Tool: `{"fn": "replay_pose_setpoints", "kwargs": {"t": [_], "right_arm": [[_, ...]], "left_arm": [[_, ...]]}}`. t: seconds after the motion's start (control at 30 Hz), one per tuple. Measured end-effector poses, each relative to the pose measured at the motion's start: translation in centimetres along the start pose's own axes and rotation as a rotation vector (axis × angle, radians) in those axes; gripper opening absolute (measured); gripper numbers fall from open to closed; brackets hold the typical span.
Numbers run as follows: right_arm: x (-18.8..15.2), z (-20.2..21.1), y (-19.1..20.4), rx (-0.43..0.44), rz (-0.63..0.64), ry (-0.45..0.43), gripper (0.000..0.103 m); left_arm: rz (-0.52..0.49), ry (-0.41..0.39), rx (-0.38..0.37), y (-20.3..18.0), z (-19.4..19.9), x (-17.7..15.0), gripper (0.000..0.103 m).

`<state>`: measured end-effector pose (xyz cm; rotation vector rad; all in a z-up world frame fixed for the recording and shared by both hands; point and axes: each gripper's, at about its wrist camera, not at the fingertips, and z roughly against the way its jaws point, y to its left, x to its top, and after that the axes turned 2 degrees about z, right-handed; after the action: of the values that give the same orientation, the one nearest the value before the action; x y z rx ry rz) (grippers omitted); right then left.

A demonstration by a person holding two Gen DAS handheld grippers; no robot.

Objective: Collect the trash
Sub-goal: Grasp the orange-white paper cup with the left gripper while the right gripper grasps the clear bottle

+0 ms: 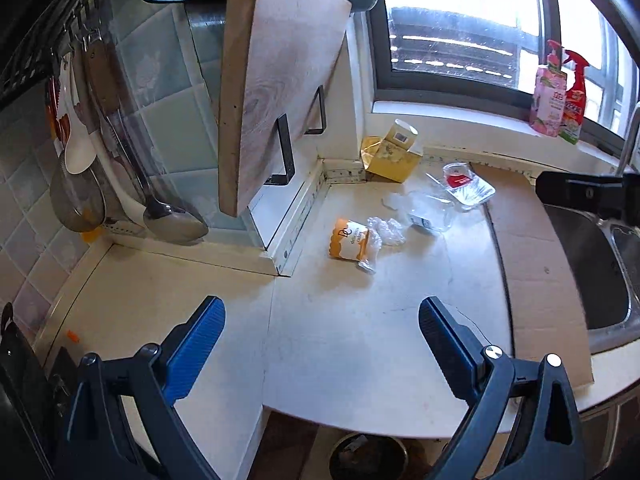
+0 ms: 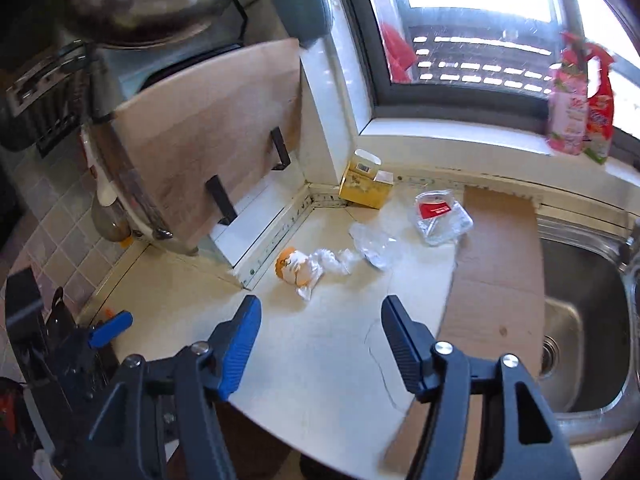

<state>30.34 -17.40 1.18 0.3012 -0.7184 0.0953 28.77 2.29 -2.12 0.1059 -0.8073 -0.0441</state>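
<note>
Currently both tools hovering above pale stone kitchen counter, nothing held. Left gripper spread wide, blue ribbed pads well apart, empty gap over bare counter. Right gripper likewise parted wide and empty.

Trash ahead of left jaws, well apart from them: orange-and-white crumpled paper cup lying on its side straight ahead; crumpled clear plastic wrap touching cup on its right; crushed transparent plastic bottle just beyond, right of wrap; clear plastic tray with red label farther right; yellow cardboard box with open flap farthest, against back corner. Flat brown cardboard sheet right of jaws, beside stainless steel sink. Wooden cutting board in black rack ahead left, upright and tilted. Hanging metal ladles far left on tiled wall. Pink soap bottle and red spray bottle on windowsill, far right. Round dark bin below counter edge, between jaws, partly hidden.

Right wrist view: cup ahead, slightly left of jaw gap; wrap beside it; bottle ahead centre; tray ahead right; box farthest. Cardboard and sink to right. Blurred picture, fine contact unclear.
</note>
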Motion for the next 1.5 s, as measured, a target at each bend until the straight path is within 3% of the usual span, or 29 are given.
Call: {"fn": "replay_pose_setpoints", "kwargs": {"t": [0.1, 0.33, 0.63, 0.77, 0.87, 1.07, 1.23, 1.5], "right_arm": [[2.6, -4.6, -2.5, 0.011, 0.011, 0.048, 0.063], [6.5, -15.0, -6.9, 0.041, 0.000, 0.147, 0.063], [6.1, -23.9, -8.1, 0.086, 0.047, 0.316, 0.063], [4.9, -25.0, -8.2, 0.102, 0.073, 0.361, 0.063], [4.0, -25.1, -8.4, 0.129, 0.061, 0.385, 0.056], [1.9, -23.0, -9.6, 0.167, 0.019, 0.369, 0.056], [0.6, -21.5, -10.2, 0.178, 0.011, 0.354, 0.056], [-0.1, -19.9, -10.9, 0.191, 0.015, 0.338, 0.056]], "left_arm": [[0.031, 0.020, 0.050, -0.9, -3.6, 0.8, 0.097], [0.089, 0.127, 0.075, -2.6, -10.2, 1.7, 0.092], [0.171, 0.192, 0.098, -2.4, -14.0, 2.5, 0.092], [0.192, 0.186, 0.115, -2.7, -15.3, 2.9, 0.092], [0.185, 0.179, 0.111, -3.4, -16.3, 3.4, 0.092], [0.242, 0.185, 0.086, -4.3, -18.7, 4.7, 0.092], [0.233, 0.155, 0.173, -5.5, -20.3, 5.9, 0.092], [0.327, 0.147, 0.254, -5.3, -22.2, 7.3, 0.091]]}}
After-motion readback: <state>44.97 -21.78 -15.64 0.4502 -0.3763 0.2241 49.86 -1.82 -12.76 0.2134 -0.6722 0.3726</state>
